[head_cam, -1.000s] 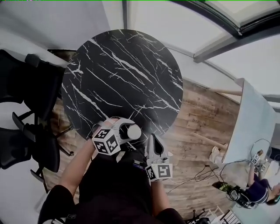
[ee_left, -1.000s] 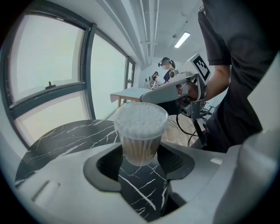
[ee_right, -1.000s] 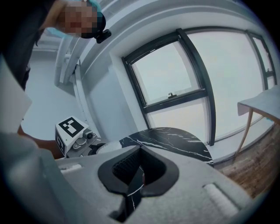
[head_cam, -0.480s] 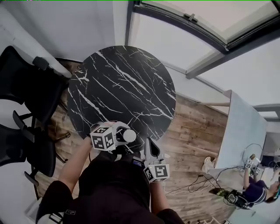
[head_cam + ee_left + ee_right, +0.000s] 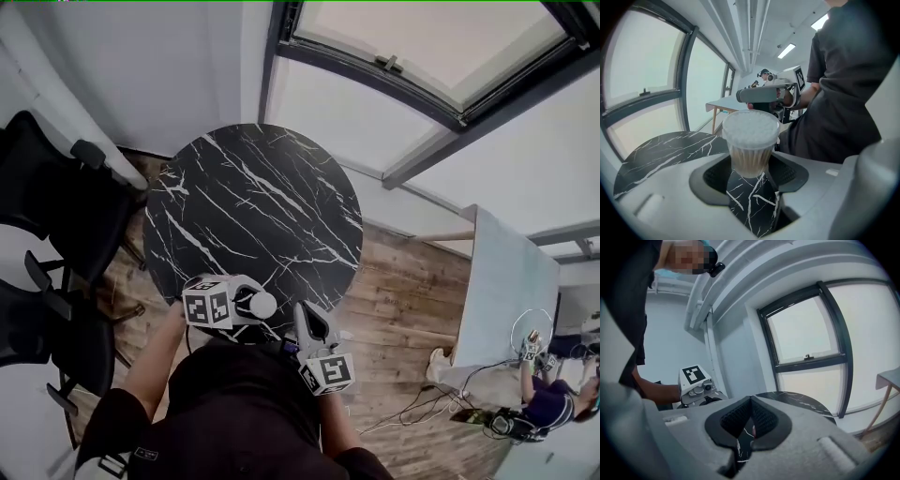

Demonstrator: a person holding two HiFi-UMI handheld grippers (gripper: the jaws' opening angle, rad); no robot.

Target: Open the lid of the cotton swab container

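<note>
So, head view first: the left gripper [image 5: 246, 304] is down by the near edge of the round black marble table [image 5: 253, 202]. It has the cotton swab container [image 5: 263, 305] in its jaws, white top facing the camera. The right gripper [image 5: 307, 324] is just beside it, closer to the person's body, tips pointing toward the table and not touching the container. Black chairs [image 5: 66, 216] are on the left, wooden floor [image 5: 403, 291] on the right.

Left gripper view: the jaws stand wide, with the container clamped upright between the two pads [image 5: 717, 176], gripped round its lower part. The lid [image 5: 750, 125] is on, frosted white, and the swabs show through the clear wall. Marble shows under the container's base, so it looks held clear of the tabletop. The right gripper is in the background, next to the person's dark shirt [image 5: 843, 93].

Right gripper view: fingers [image 5: 736, 420] pressed together, nothing between them. The left gripper shows off to the left, and a big window [image 5: 806, 348] fills the wall behind.
</note>
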